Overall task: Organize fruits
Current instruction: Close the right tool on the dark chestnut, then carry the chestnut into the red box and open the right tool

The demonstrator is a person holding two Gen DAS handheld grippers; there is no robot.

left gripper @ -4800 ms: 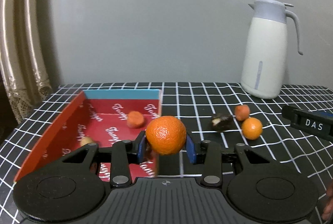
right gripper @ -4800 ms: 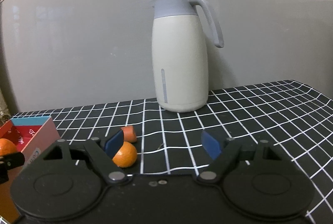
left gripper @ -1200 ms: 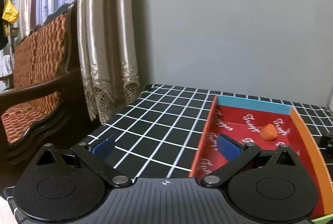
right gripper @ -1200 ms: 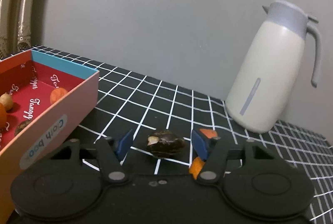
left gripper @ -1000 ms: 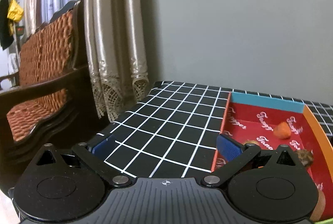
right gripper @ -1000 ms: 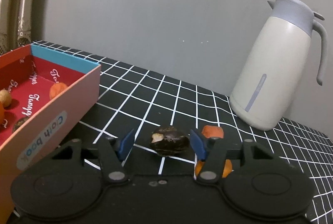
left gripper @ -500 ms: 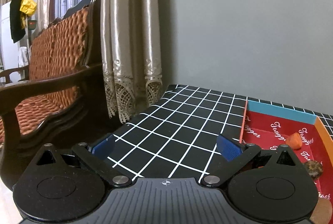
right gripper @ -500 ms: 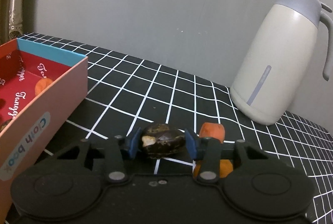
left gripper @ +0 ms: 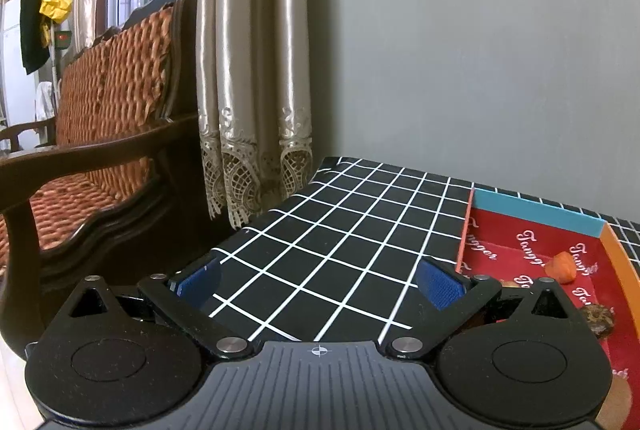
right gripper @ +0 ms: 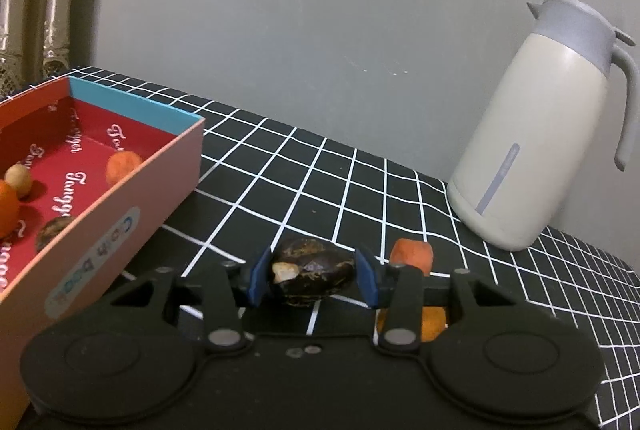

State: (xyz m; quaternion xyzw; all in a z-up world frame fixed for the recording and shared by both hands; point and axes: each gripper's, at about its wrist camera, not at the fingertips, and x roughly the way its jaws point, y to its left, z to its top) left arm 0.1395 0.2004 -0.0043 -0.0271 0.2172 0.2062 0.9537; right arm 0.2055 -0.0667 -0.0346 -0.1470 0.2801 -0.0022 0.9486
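Note:
My right gripper (right gripper: 312,276) is shut on a dark, wrinkled fruit (right gripper: 310,270), with both blue pads pressed against its sides just above the checked tablecloth. To its left stands the red box (right gripper: 120,230), which holds a small orange fruit (right gripper: 123,166), a beige ball (right gripper: 18,179), part of an orange (right gripper: 6,206) and another dark fruit (right gripper: 54,230). A small orange-red fruit (right gripper: 412,254) and an orange (right gripper: 434,322) lie on the cloth behind the right finger. My left gripper (left gripper: 320,280) is open and empty over the cloth, left of the box (left gripper: 536,212).
A cream jug with a grey lid (right gripper: 532,158) stands at the back right by the grey wall. In the left wrist view a woven wooden armchair (left gripper: 100,158) and a curtain (left gripper: 252,70) lie past the table's left edge.
The right jaws have closed onto the dark fruit that lay between them. The left wrist view has swung left, so the box has slid toward its right edge.

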